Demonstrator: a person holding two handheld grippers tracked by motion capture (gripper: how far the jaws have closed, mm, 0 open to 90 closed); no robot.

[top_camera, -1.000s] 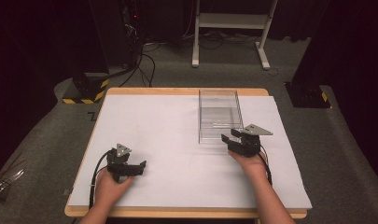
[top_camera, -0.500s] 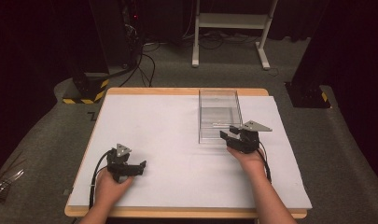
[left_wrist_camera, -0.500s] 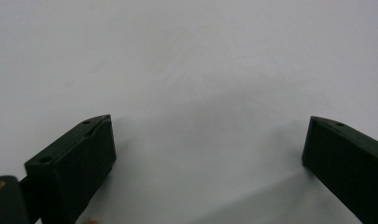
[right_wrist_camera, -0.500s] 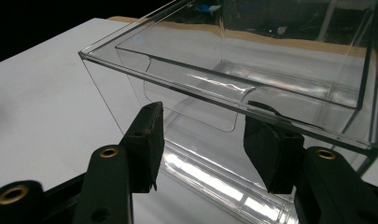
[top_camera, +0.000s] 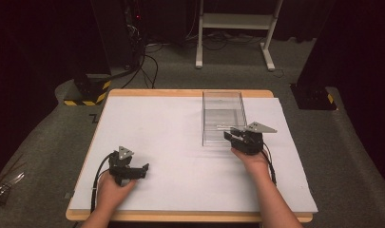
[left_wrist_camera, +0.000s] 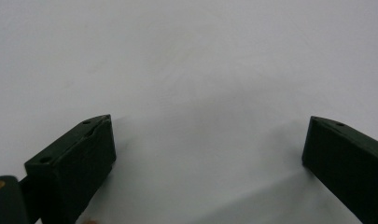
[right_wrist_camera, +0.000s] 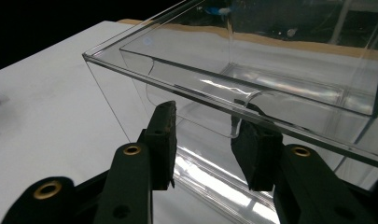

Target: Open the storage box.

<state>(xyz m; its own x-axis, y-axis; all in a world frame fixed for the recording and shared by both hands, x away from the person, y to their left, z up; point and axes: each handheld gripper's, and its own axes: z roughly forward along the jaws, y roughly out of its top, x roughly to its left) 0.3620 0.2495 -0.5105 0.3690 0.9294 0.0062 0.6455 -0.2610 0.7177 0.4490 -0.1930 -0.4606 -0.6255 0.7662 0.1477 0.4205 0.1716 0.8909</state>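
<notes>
In the high view, a clear plastic bin (top_camera: 222, 116) stands on the white table (top_camera: 171, 142), right of centre, with nothing visible inside it. The right gripper (top_camera: 233, 136) sits at the bin's near wall; the left gripper (top_camera: 143, 169) rests well apart near the table's front left.

In the left gripper view, the jaws stand wide, released over bare white surface.

In the right gripper view, the jaws have just been closing and straddle the bin's (right_wrist_camera: 252, 84) near wall by a curved cut-out; whether the pads press it I cannot tell.

No legible txt or labels anywhere.
</notes>
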